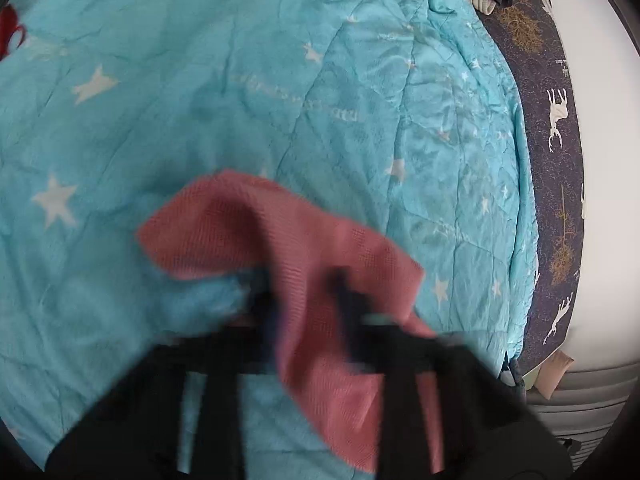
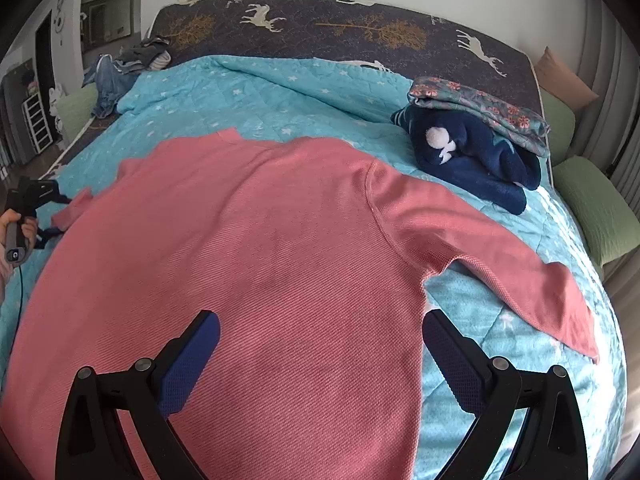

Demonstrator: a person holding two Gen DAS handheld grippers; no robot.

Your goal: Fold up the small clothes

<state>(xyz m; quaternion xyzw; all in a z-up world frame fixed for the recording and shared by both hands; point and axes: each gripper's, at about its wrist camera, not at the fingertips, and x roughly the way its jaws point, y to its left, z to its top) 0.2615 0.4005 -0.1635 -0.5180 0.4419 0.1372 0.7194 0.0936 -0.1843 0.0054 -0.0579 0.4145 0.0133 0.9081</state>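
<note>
A pink knit sweater (image 2: pixel 260 240) lies spread flat on a teal star-print quilt (image 2: pixel 280 96), its right sleeve (image 2: pixel 520 256) stretched toward the bed's right side. In the left wrist view my left gripper (image 1: pixel 304 292) is blurred and shut on the sweater's left sleeve (image 1: pixel 248 224), which drapes over and between its fingers just above the quilt (image 1: pixel 200 80). The right wrist view shows that gripper (image 2: pixel 54 216) at the far left, in a person's hand (image 2: pixel 16 224). My right gripper (image 2: pixel 320 320) stands open above the sweater's lower body, with nothing pinched between its blue pads (image 2: pixel 188 364).
A navy fleece garment (image 2: pixel 472 156) lies under a folded floral cloth (image 2: pixel 480 108) at the back right. A heap of dark and denim clothes (image 2: pixel 132 60) sits at the back left. Green pillows (image 2: pixel 596 208) line the right edge. A deer-print sheet (image 2: pixel 340 24) covers the far side.
</note>
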